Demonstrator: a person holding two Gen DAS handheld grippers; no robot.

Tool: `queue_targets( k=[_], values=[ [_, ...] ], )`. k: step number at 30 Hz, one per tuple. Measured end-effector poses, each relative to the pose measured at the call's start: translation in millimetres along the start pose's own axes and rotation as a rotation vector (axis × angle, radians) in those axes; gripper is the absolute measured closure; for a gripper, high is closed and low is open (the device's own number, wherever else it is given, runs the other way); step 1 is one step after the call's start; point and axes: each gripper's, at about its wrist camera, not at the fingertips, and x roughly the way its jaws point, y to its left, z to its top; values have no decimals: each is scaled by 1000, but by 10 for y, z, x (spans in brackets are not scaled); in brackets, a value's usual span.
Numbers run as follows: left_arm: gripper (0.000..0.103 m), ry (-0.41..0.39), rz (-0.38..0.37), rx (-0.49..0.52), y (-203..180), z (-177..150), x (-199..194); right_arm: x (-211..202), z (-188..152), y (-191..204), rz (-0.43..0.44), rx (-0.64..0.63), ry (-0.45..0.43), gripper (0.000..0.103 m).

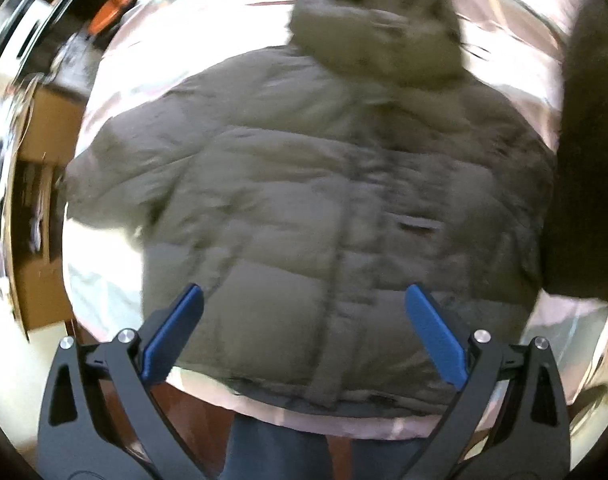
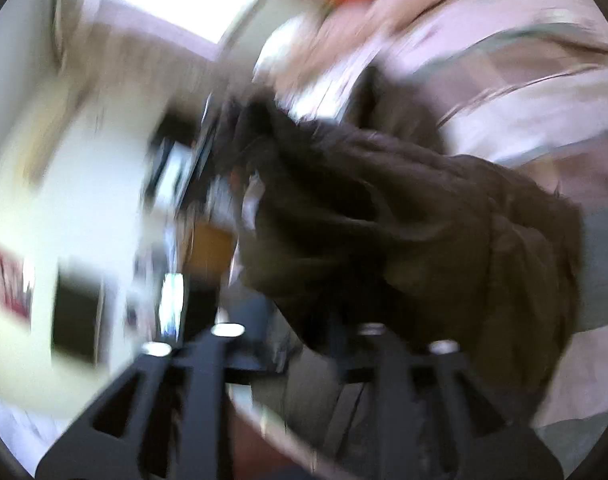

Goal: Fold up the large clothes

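Left claw: the left claw (image 1: 304,334) is hanging wide open and empty, pointing down over the hem of the grey puffer jacket (image 1: 304,200).
Right claw: the right claw (image 2: 300,344) is blurring badly; dark quilted fabric is bunching just ahead of it, and whether it is gripping cannot be told.
Jacket: it is lying front-up, hood (image 1: 375,28) at the far end from the left claw.
Risk: slippery padding is likely springing back; a sleeve swung fast could drag the body askew.
Surface: a pale sheet (image 1: 116,92) is covering the bed.
Room: a cardboard box (image 1: 48,152) is sitting left of the left claw.
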Motion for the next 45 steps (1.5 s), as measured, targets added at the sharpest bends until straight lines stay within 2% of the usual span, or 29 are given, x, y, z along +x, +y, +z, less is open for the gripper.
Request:
queue_targets(
  k=[2,3,6,8,10,13,16,18,19,20,21,23,25,28,31,33,36,39,41,42,43,44,45],
  values=[
    [2,2,0,-46,287,26,63,-61,-171,59,-66,12,-56,8],
    [2,11,-11,-59,377,38,123,-131,-263,-24,-78,68,-78,1],
    [2,47,-54,-69,508,62,368,-93,-437,-362,-112,250,-47,1],
    [2,63,-95,-66,496,105,609,-88,-697,-756,-190,425,-3,1],
    [2,82,-140,-74,495,163,876,-90,-961,-964,-208,548,12,1],
    [2,101,-216,-93,397,266,1269,44,-1062,-1214,-277,617,19,1],
    [2,124,-313,-91,271,364,1631,202,-1260,-1391,-279,696,16,1],
    [4,137,-300,-66,161,392,1820,405,-1399,-1518,-271,732,16,1],
    [10,127,-298,-54,111,394,1876,452,-1461,-1564,-278,748,22,1],
    [34,122,-307,-51,82,389,1903,493,-1492,-1586,-282,758,26,1],
    [63,120,-375,-58,51,376,1918,543,-1513,-1605,-276,766,26,1],
    [85,86,-447,-23,-44,424,1838,574,-1518,-1661,-268,769,21,1],
    [89,17,-447,22,-114,545,1684,572,-1486,-1664,-272,764,9,1],
    [90,-81,-524,33,-170,838,1372,592,-1422,-1687,-267,762,-21,1],
    [90,-165,-541,79,-284,1048,1064,568,-1302,-1708,-263,758,-75,1],
    [74,-177,-520,99,-380,1087,975,538,-1238,-1770,-254,779,-113,1],
    [51,-154,-519,122,-422,977,1050,570,-1194,-1992,-240,873,-151,1],
    [43,-100,-493,118,-456,928,1253,655,-1269,-2261,-230,1034,-166,1],
    [43,-48,-488,100,-506,898,1430,668,-1273,-2394,-189,1089,-238,1],
    [43,-37,-481,94,-450,858,1487,640,-1229,-2431,-190,1070,-283,8],
    [43,-17,-457,80,-446,843,1583,591,-1197,-2446,-219,1049,-319,20],
    [44,-8,-448,71,-412,834,1626,524,-1134,-2462,-285,1010,-347,60],
    [44,10,-441,54,-400,826,1696,479,-1083,-2491,-340,988,-348,81]
  ],
)
